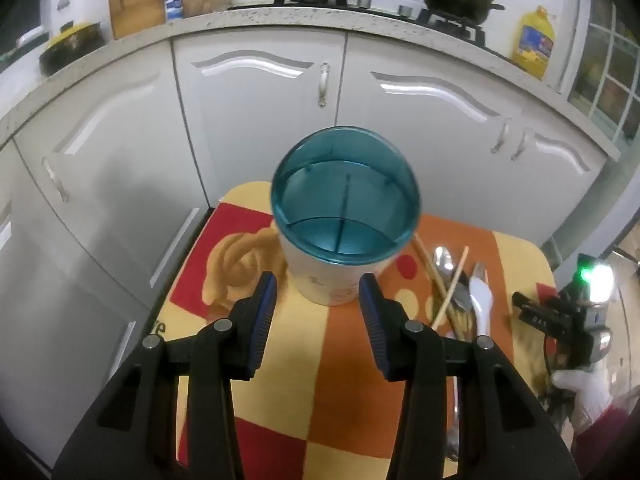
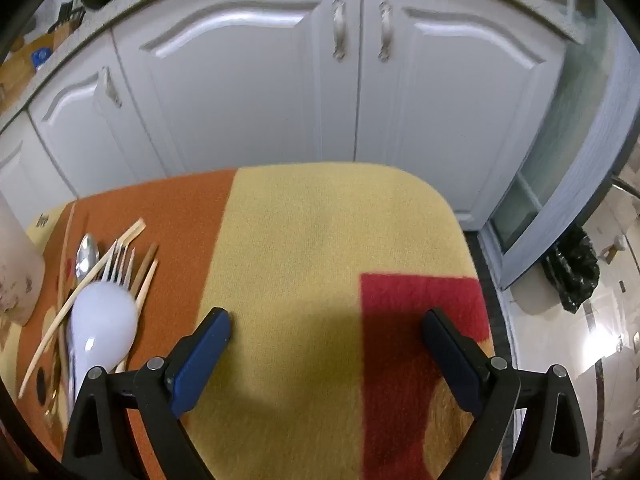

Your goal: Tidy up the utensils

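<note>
Left wrist view: the left gripper (image 1: pixel 318 312), jaws apart, hovers before a white plastic holder with a teal divided insert (image 1: pixel 345 216) at frame centre, light and tippable.

Right wrist view: the right gripper (image 2: pixel 326 354), jaws wide, empty; lower left, thin bamboo chopsticks (image 2: pixel 82 296), a smooth white plastic spoon (image 2: pixel 102 328) and a steel fork (image 2: pixel 118 266) lie tangled; grasp mid-handle.

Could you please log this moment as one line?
left gripper: open, facing holder | right gripper: open, empty | utensils: on cloth
</note>
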Demonstrator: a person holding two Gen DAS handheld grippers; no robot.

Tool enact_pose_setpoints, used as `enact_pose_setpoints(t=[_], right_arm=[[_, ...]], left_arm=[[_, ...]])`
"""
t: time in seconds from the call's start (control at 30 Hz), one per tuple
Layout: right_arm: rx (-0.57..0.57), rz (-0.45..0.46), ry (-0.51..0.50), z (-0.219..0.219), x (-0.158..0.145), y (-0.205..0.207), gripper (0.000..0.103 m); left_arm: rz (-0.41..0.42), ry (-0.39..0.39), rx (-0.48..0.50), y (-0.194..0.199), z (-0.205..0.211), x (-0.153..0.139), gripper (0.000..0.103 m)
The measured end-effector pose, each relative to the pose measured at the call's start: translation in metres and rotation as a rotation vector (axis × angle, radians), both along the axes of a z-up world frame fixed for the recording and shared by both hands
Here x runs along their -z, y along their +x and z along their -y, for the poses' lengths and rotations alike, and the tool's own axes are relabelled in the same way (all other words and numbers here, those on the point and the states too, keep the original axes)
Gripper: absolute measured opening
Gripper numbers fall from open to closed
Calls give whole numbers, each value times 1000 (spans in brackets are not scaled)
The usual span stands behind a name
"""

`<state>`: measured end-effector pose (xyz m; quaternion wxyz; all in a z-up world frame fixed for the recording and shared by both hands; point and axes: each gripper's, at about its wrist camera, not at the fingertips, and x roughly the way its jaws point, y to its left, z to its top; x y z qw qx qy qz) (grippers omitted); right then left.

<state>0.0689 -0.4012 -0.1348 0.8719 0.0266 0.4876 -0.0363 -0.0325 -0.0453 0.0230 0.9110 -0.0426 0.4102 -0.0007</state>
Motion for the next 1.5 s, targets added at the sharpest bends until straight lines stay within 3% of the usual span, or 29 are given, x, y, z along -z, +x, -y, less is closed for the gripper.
enact_pose_setpoints(t=[0.1,0.4,0.67,1.07,1.5], right_arm=[[-3,39,-21,-6,-16,-22,91],[-103,241,68,-57,-114,-95,91],[-102,344,40,-97,-159,-127,91],[-115,410,9,-116,-192,-150,91],[-122,418,14,-124,-199,-156,91]], left_arm=[[23,15,13,-5,8,-6,42],[69,-20,41,-15,23,-22,42],[99,-14,74,-27,31,-35,42],[143,-11,86,-39,38,-49,42],[161,-16,85,-44,38,-52,42]])
